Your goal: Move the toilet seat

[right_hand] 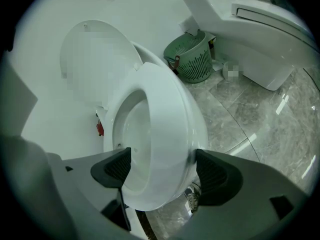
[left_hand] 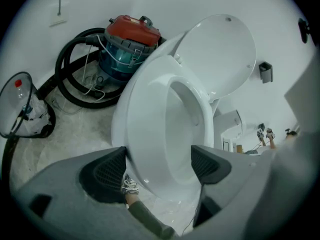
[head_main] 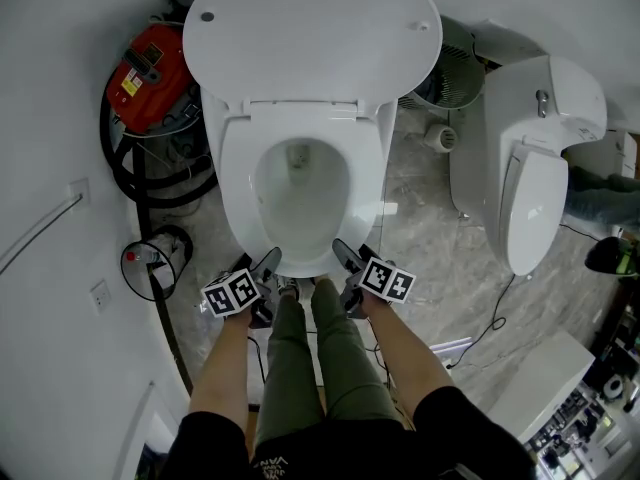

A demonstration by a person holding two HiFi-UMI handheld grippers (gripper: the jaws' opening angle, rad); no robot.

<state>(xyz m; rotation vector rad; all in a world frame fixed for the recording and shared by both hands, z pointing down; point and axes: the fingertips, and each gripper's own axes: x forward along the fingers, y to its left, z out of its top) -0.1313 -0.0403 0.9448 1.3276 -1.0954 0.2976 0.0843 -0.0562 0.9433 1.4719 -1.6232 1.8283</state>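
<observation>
The white toilet seat (head_main: 238, 183) lies down on the bowl, and its lid (head_main: 310, 38) stands raised against the wall. Both grippers are at the toilet's front rim. My left gripper (head_main: 266, 265) is open; in the left gripper view the seat (left_hand: 150, 114) and rim fill the gap between the jaws of the left gripper (left_hand: 159, 160). My right gripper (head_main: 346, 256) is open too. In the right gripper view the seat (right_hand: 167, 109) and front rim pass between the wide jaws of the right gripper (right_hand: 162, 166). I cannot tell whether any pad touches the rim.
A red vacuum cleaner (head_main: 150, 68) with a black hose (head_main: 125, 173) stands left of the toilet by the wall. A green basket (head_main: 455, 68) and a second toilet (head_main: 530, 168) are at the right. The person's legs (head_main: 300, 358) stand right before the bowl.
</observation>
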